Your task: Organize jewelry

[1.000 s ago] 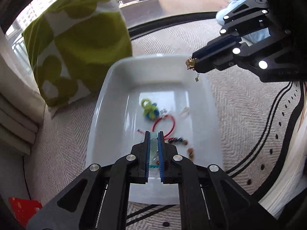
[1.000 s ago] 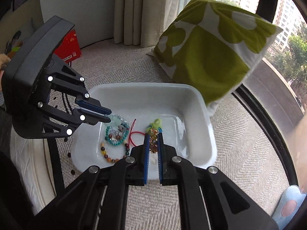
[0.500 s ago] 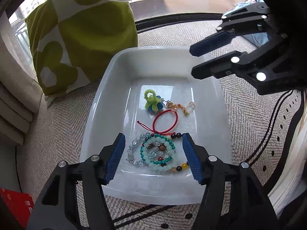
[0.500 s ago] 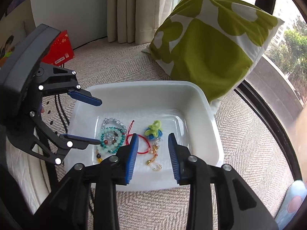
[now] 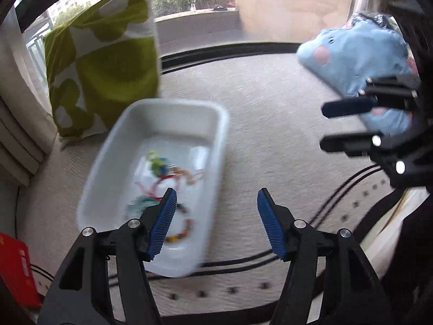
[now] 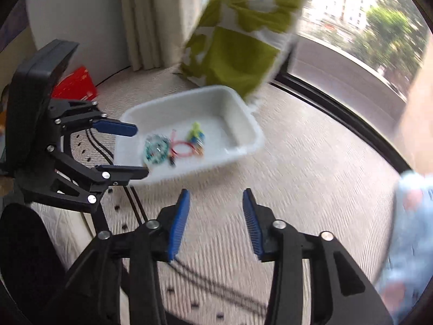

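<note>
Left wrist view shows my left gripper (image 5: 216, 216) spread and empty, beside the white tray (image 5: 219, 146) on the rug. My right gripper (image 6: 215, 222) has just been opening, nothing between its blue pads. Beaded bracelets (image 6: 155, 150), red cord (image 6: 182, 146) and green charm (image 6: 195, 132) lie inside the tray. I should probably steady both hands before the next reach.

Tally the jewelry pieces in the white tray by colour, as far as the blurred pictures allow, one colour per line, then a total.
Teal and pale beaded bracelets, bunched together, counted as one bundle: 1
Red cord bracelet: 1
Yellow-green and blue piece: 1
Multicolour dark bead strand: 1
Gold chain: 1
Total: 5, all inside the white tray; blur may hide more.
</note>
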{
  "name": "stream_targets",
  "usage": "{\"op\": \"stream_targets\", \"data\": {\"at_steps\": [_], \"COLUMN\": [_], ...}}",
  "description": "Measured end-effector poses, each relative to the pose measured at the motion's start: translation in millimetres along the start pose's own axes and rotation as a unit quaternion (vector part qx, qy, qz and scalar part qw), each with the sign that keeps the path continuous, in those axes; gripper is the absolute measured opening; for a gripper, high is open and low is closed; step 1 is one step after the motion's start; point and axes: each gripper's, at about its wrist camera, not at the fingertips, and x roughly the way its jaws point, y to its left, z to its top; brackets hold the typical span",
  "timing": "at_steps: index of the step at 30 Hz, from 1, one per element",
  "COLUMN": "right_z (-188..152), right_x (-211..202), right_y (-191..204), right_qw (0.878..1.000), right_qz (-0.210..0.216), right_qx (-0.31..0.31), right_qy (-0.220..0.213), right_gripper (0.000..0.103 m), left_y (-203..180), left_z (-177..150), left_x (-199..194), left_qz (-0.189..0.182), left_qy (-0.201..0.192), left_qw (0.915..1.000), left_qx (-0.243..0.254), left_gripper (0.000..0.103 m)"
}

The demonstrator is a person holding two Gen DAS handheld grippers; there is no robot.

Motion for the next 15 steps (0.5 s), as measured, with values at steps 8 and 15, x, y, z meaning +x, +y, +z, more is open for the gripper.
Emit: {"op": "stream_targets", "data": {"at_steps": [8, 15], "right_z": [-81, -143], "right_x": [-74, -106], "right_y": [-43, -64], "right_qw": [0.988, 0.970], "right_qz": [-0.077, -0.118], "right_qx": [0.131, 0.210], "right_qy": [-0.008, -0.024], "right_gripper": [0.071, 0.075], "left_y": [-91, -124], "left_z": [7, -7], "left_x": [-18, -17], "left_qz": [-0.018, 0.001], "left_qy": [-0.030, -0.025], "left_qw": [0.9990, 0.9979], "left_qx": [-0.026, -0.060], "left_gripper": [0.088, 0.098]}}
